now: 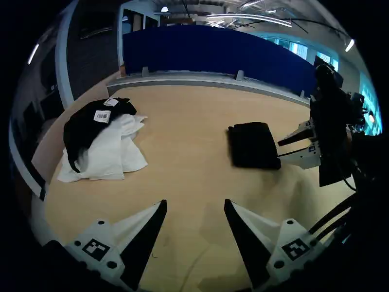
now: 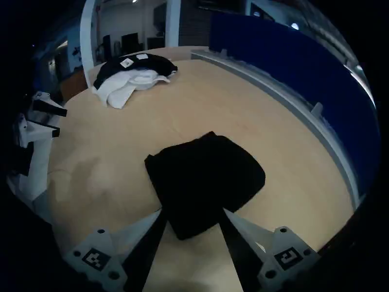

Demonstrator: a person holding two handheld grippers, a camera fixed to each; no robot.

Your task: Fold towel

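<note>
Far to the left, in the left gripper view, a loose heap of towels (image 1: 104, 146) is lying on the table (image 1: 194, 112), a black one slumping over crumpled white ones, with small white tags showing on the dark cloth. Low in the middle, the left hand-held gripper (image 1: 194, 202) is hovering over bare tabletop, its two fingers spread wide and gripping nothing. The folded black towel (image 1: 253, 145) is lying flat further out and to the right of it, well apart from those fingers and well apart from the heap. At the towel's right edge the right hand-held gripper (image 1: 278, 149) is reaching in from the side, its two fingers parted and their tips right at the cloth. Behind everything a blue partition (image 1: 219, 53) is running along the far side of the table.

In the right gripper view, the left hand-held gripper (image 2: 58, 121) is showing at the far left rim, its dark-tipped fingers apart. The heap (image 2: 129, 78) is sitting at the far end of the table. In the middle the folded black towel (image 2: 204, 175) is lying directly ahead, its near corner reaching in between the right hand-held gripper's (image 2: 192, 211) spread fingers, which are flanking the cloth rather than squeezing it.
</note>
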